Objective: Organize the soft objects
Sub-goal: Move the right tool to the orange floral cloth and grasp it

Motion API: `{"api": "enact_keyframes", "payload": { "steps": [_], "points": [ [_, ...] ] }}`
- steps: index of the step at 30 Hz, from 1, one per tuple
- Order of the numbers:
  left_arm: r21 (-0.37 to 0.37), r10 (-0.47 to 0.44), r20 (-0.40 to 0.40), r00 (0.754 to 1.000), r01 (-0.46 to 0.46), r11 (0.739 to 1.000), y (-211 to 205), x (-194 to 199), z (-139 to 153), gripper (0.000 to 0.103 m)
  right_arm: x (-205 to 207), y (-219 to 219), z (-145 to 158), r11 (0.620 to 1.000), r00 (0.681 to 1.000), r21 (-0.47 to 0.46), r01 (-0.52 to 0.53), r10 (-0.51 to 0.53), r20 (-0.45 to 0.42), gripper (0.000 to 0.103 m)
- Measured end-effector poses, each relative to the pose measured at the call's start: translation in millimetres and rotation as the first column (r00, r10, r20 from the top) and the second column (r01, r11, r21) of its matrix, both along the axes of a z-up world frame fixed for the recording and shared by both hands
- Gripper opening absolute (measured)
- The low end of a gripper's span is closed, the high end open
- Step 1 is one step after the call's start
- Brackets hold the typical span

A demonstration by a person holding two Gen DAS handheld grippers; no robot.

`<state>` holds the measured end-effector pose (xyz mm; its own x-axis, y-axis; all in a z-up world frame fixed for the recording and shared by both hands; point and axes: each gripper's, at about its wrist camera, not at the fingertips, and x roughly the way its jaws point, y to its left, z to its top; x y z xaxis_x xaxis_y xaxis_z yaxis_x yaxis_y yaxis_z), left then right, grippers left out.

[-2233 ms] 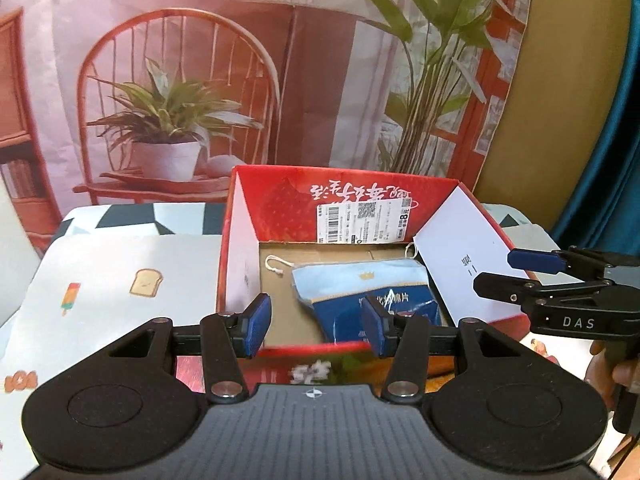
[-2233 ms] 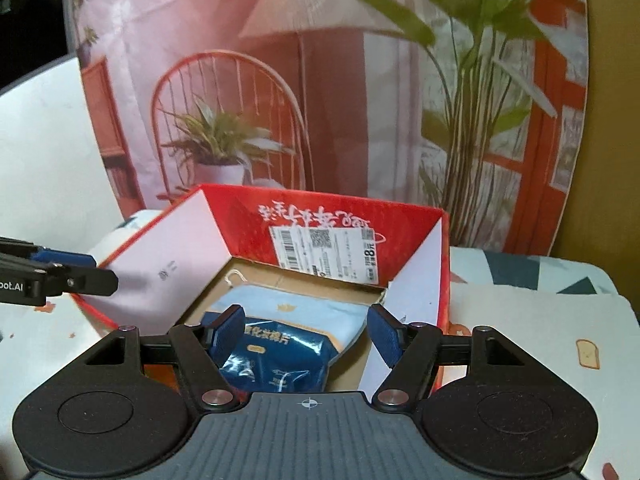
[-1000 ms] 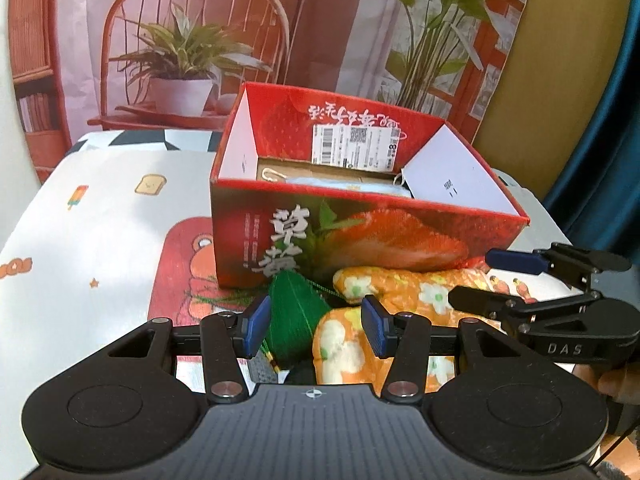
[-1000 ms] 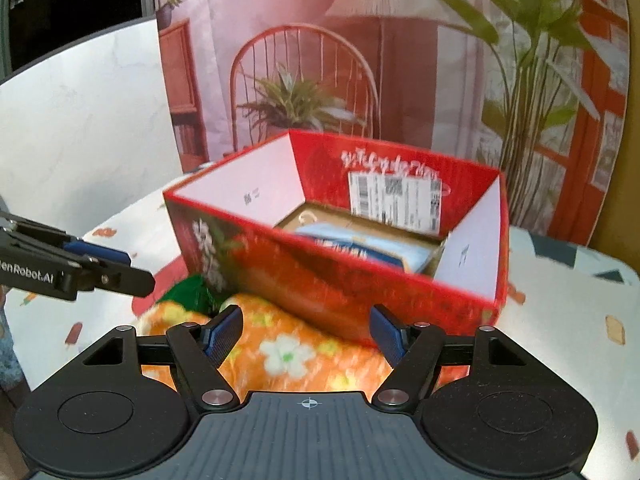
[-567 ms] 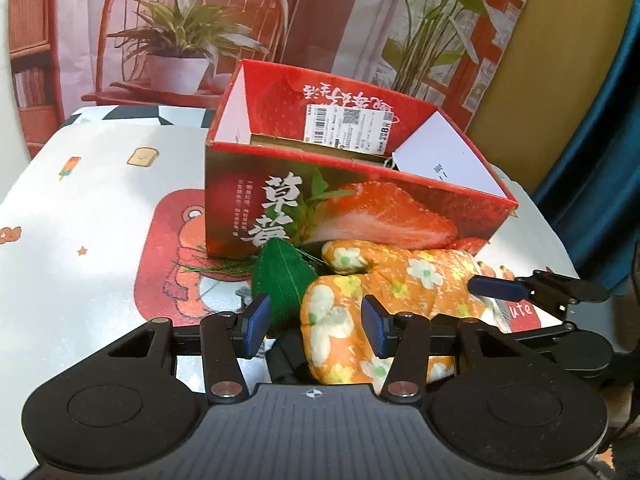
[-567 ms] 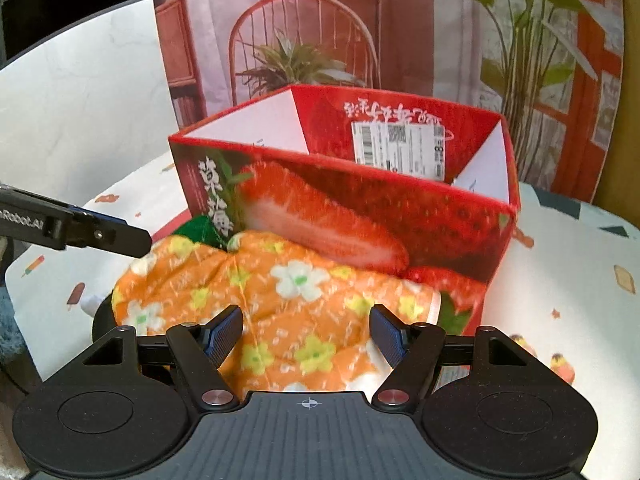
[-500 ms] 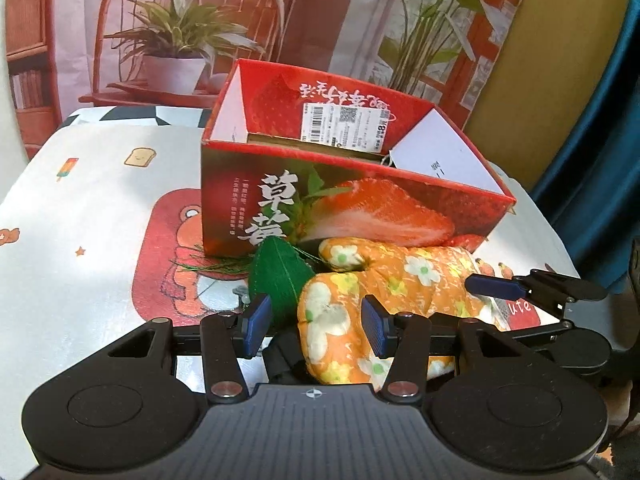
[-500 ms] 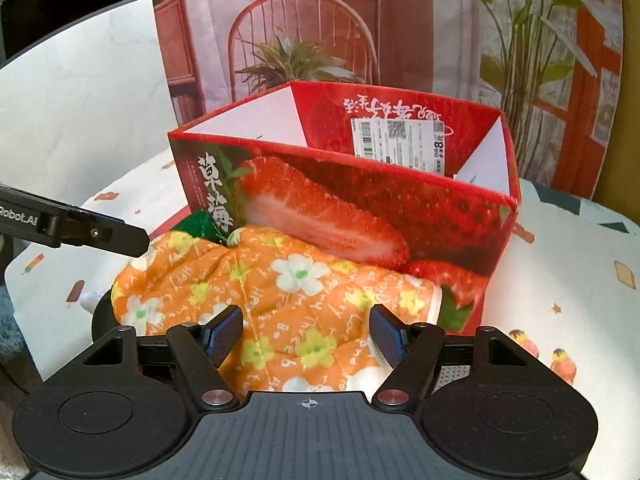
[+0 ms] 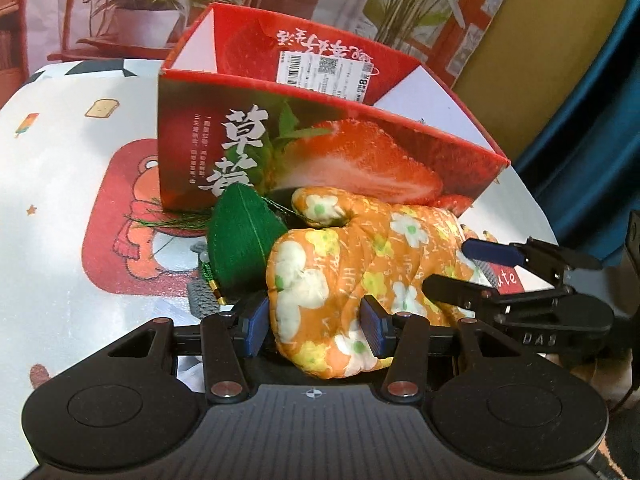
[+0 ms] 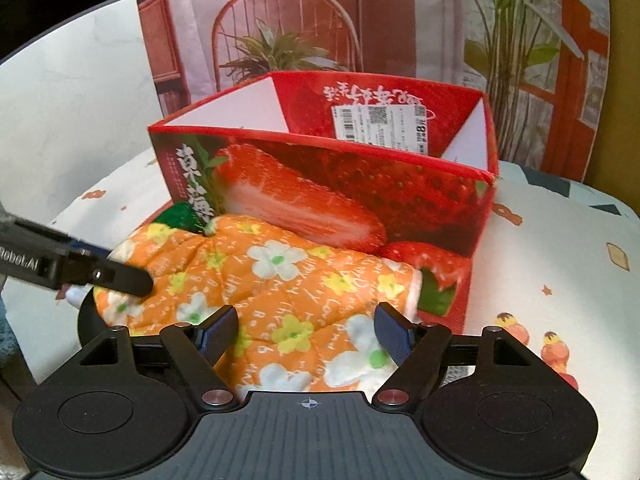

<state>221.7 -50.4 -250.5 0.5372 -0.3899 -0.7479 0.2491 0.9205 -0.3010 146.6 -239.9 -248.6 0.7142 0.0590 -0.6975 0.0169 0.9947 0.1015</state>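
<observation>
An orange oven mitt with white and yellow flowers lies on the table in front of a red strawberry box. A green stuffed triangle leans against the mitt's left side. My left gripper is open, its pads straddling the mitt's rounded end without squeezing it. My right gripper hangs over the mitt's cuff half, jaws opening, the cloth between them but not gripped. Each gripper shows in the other's view: the right gripper beside the mitt, a left finger on its far end. What lies inside the box is hidden.
The table wears a white cloth printed with a red bear patch and small cartoons. A grey knitted piece and a dark round object lie partly under the mitt. A printed backdrop stands behind the box, and a blue curtain hangs right.
Both grippers dropped from over the box to the mitt in front of it. The box's inside went out of sight. The right jaws spread wider; the left jaws now straddle the mitt's end.
</observation>
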Motion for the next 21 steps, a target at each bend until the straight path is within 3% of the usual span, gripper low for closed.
{"api": "enact_keyframes", "payload": {
  "steps": [4, 9, 21],
  "points": [
    [0.008, -0.009, 0.008, 1.0, 0.009, 1.0, -1.2, 2.1, -2.7, 0.051, 3.5, -6.5, -5.7, 0.999, 0.999, 0.017, 0.039, -0.039, -0.004, 0.085],
    [0.004, -0.006, 0.016, 1.0, 0.006, 1.0, -0.8, -0.2, -3.3, 0.043, 11.5, -12.1, -13.7, 0.997, 0.998, 0.057, 0.052, -0.05, -0.03, 0.087],
    [-0.036, 0.007, 0.01, 1.0, -0.007, 0.999, 6.6, 1.1, -7.2, 0.04, 15.6, -7.4, -16.8, 0.997, 0.998, 0.06, 0.053, -0.052, -0.029, 0.088]
  ]
}}
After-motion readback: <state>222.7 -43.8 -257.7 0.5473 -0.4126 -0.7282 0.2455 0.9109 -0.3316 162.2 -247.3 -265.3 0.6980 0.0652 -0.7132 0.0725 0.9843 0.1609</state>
